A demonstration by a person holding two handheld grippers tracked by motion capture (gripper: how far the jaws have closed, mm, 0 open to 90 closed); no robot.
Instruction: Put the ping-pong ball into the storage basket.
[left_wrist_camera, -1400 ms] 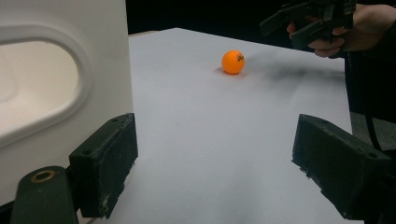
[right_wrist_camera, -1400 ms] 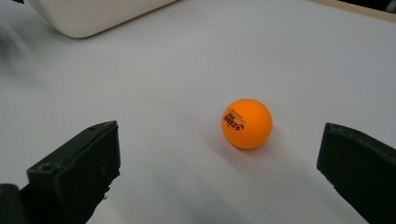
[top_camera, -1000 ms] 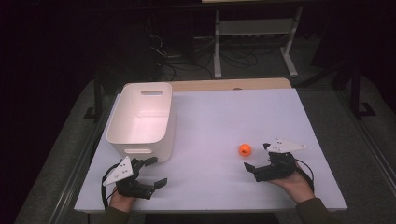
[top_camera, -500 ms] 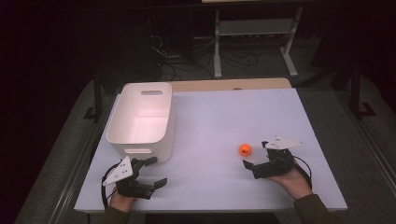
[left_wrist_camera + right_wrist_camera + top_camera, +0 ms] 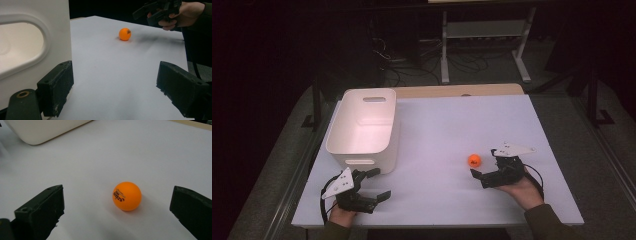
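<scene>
Nearest the person, at the table's front edge, the left gripper point(image 5: 374, 186) rests low with its black jaws spread wide and nothing between them; in the left gripper view one jaw sits just beside the end wall of the white rectangular plastic bin point(image 5: 30, 50), close to its oval handle cut-out. It looks parked rather than at work.

On the other side, the right gripper point(image 5: 484, 165) is held in the person's right hand point(image 5: 523, 187) just above the white table top point(image 5: 452, 125). Its jaws are also wide apart and grip nothing. In the right gripper view the small orange ping-pong ball point(image 5: 127, 196) lies on the table ahead of and between the two jaws, nearer the one on that view's right, touching neither.

Judged from this, the work in hand is picking up the ball, most likely to drop it in the bin, and it is at its very start: the approach is nearly lined up, but closing on the ball, lifting it, carrying it and releasing it are all left to do. The bin point(image 5: 362, 127) is seen empty from above.

The ball point(image 5: 474, 160) sits near the table's right front, just beside the right gripper and well apart from the bin. Being round, it has no long axis and no real heading; only its black printed lettering, facing the right gripper's camera, marks a side

Farther off stands the bin at the left, then the table's wooden back edge point(image 5: 457, 90)
</scene>
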